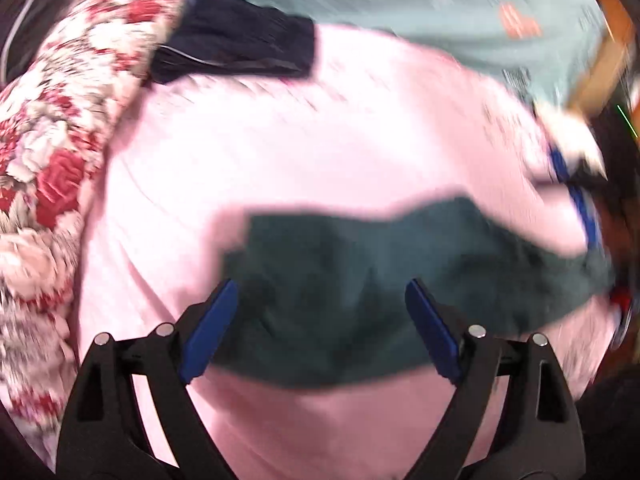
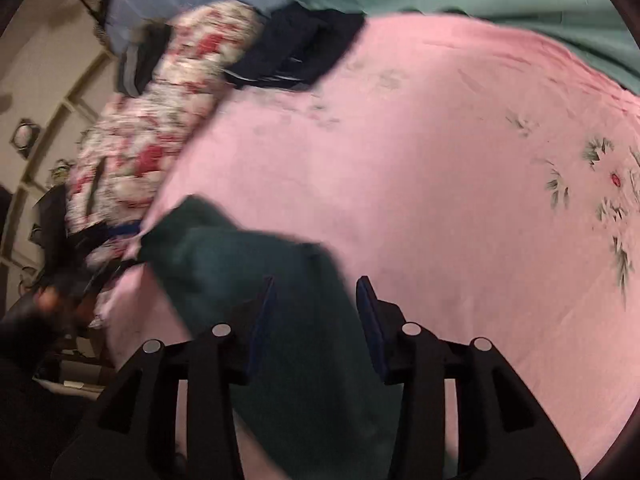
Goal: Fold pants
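The dark green pants (image 1: pixel 400 248) lie bunched in a wide band on the pink bedsheet (image 1: pixel 280 140). My left gripper (image 1: pixel 320 286) hovers just above them, its jaws wide open, with the cloth below and nothing pinched. In the right wrist view the pants (image 2: pixel 224 264) run from the lower middle up to the left. My right gripper (image 2: pixel 317 280) stands over them with a clear gap between its blue pads (image 2: pixel 370 312), not pressing the cloth. The left wrist view is blurred, and a blue pad (image 1: pixel 580 204) of the right gripper shows at its right edge.
A red-and-white floral quilt (image 1: pixel 60 140) is heaped along the left side of the bed. A dark navy garment (image 1: pixel 240 40) lies at the far end beside it, with a teal sheet (image 1: pixel 420 4) beyond. A person's hand (image 2: pixel 48 300) shows at the lower left.
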